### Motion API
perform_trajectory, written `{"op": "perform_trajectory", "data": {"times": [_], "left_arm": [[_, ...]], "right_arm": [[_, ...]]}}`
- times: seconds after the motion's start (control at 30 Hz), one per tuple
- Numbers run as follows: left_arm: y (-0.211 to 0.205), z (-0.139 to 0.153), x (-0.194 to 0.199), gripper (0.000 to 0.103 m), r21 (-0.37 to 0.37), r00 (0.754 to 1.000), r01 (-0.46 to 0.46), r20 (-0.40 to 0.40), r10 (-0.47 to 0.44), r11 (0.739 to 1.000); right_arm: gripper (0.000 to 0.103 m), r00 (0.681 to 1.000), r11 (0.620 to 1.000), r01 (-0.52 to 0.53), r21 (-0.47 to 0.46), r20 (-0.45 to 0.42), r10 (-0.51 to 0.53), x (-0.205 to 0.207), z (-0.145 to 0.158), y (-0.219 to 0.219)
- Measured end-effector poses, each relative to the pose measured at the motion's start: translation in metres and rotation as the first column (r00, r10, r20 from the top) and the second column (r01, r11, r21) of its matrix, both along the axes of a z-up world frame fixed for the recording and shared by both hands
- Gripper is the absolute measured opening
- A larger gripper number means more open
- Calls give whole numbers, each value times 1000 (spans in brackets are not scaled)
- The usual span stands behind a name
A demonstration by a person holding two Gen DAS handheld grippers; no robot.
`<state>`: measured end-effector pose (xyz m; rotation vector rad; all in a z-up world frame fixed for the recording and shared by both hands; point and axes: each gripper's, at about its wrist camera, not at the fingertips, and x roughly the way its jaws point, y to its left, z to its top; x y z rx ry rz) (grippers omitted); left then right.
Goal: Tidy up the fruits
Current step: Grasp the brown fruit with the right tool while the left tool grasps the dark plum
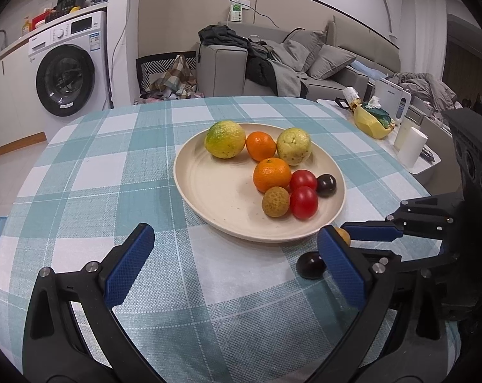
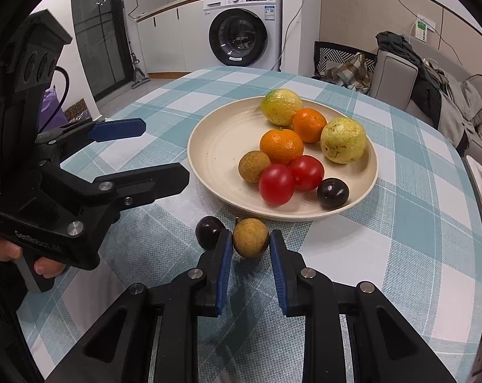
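Left wrist view: left gripper (image 1: 234, 252) spread wide over checked tablecloth (image 1: 81, 166), empty; plate (image 1: 202, 191) of fruit at 12 o'clock; dark plum (image 1: 311, 265) at 3 o'clock.

Right wrist view: right gripper (image 2: 251, 244) pinching brown longan (image 2: 250, 237) on the cloth, at 6 o'clock of the plate (image 2: 215, 146); plum (image 2: 209, 231) touching at 9 o'clock.

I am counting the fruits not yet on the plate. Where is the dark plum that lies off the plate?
In the right wrist view the plum lies on the tablecloth, just left of the longan that the right gripper grips, near the plate.
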<state>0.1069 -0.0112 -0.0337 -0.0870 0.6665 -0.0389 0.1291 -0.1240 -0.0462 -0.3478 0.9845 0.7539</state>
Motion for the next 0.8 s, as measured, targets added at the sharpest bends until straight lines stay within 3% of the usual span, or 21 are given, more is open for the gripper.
{"op": "perform_trajectory", "data": {"times": [0.33,0.43,0.67,0.8], "left_arm": [[-19,-2,-2,101,-23,990,132,-40,-133,991],[-26,-4,-1,97,-36,982,178,-58,-180,983],[-37,-15,2,66,-91,957,251,-127,-262,964],[-41,-19,5,59,-95,951,255,-153,-268,962]], "right_arm": [[25,1000,1000,30,-7,9,-30,6,4,-12],[25,999,999,45,0,15,-45,9,8,-19],[25,998,998,58,10,20,-58,11,11,-22],[25,999,999,50,11,20,-51,11,11,-22]]}}
